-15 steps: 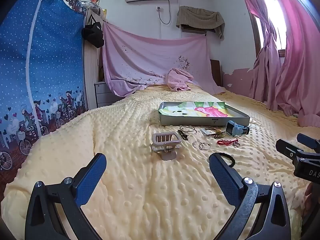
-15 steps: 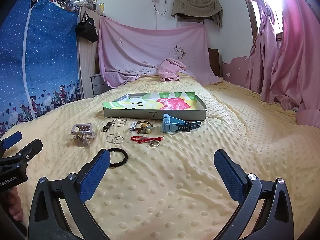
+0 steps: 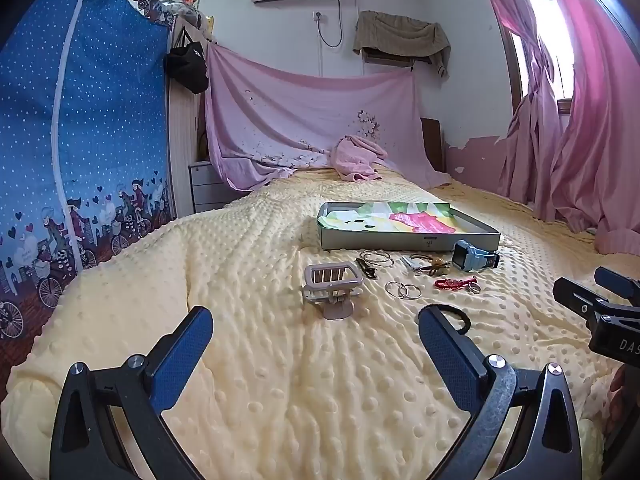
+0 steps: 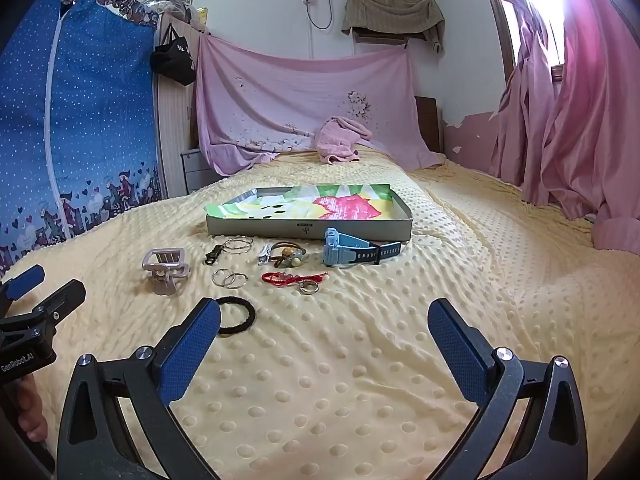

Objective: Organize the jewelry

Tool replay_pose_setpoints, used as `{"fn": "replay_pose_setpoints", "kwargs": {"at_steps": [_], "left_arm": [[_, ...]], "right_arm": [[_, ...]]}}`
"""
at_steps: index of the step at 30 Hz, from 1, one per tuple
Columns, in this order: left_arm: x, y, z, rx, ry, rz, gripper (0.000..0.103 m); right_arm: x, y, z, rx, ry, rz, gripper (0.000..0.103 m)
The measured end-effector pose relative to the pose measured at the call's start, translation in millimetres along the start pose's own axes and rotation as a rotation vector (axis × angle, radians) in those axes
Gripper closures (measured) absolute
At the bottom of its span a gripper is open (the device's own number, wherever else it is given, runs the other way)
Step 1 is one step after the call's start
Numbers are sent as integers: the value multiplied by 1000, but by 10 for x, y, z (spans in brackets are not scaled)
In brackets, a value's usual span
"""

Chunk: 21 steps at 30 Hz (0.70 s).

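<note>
Left gripper [image 3: 316, 330]: standing wide, gripping nothing | right gripper [image 4: 325, 322]: likewise | jewelry lying before shallow grey cardboard tray [image 4: 360, 233] on dimpled yellow blanket [image 4: 340, 380]

A yellow dotted bed [image 4: 360, 360] carries a shallow tray [image 4: 308, 230], blue watch [image 4: 344, 254], hair clip [image 4: 164, 268] and black hair tie [image 4: 240, 314].
</note>
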<state>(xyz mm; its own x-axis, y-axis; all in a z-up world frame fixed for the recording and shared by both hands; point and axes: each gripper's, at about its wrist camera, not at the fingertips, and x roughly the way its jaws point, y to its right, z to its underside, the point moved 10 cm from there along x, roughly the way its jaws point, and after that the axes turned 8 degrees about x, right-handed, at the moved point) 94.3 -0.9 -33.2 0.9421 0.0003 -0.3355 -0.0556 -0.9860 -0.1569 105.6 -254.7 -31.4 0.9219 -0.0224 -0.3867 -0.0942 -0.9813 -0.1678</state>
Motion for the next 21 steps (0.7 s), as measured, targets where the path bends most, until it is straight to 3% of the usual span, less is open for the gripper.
{"fn": "replay_pose_setpoints", "kwargs": {"at_steps": [21], "left_arm": [[9,-3,11,-1,-2,0,0]], "right_arm": [[-33,3,-8,1,0,0,1]]}}
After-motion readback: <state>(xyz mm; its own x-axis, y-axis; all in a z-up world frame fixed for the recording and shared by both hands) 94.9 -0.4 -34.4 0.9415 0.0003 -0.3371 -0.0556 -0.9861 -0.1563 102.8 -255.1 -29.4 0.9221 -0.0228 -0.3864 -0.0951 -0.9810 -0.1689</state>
